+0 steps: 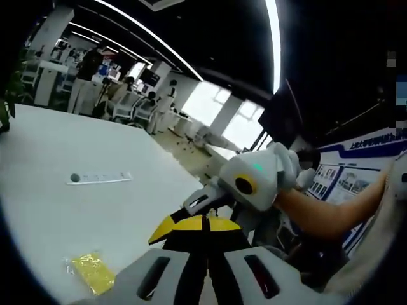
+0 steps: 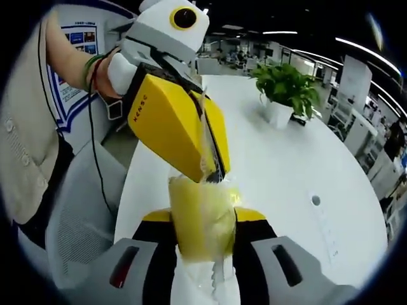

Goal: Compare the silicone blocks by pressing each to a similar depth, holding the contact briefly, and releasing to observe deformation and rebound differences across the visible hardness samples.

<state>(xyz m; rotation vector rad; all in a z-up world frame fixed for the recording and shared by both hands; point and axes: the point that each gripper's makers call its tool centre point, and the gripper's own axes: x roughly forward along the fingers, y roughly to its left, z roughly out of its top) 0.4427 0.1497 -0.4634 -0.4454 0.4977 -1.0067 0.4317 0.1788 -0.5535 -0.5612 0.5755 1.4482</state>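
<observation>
A pale yellow silicone block in a clear plastic bag sits between the jaws of my right gripper, which is shut on it. My left gripper comes down from the upper left, its yellow jaws shut on the bag's top edge. In the left gripper view, my left gripper shows closed yellow tips, and the white right gripper reaches in from the right, held by a hand. Another yellow block in a bag lies on the white table.
A potted green plant stands far back on the table. A thin white strip lies flat on the tabletop and also appears as the strip at the right. A person's arm and sleeve sit close at the left. Office desks and people are beyond.
</observation>
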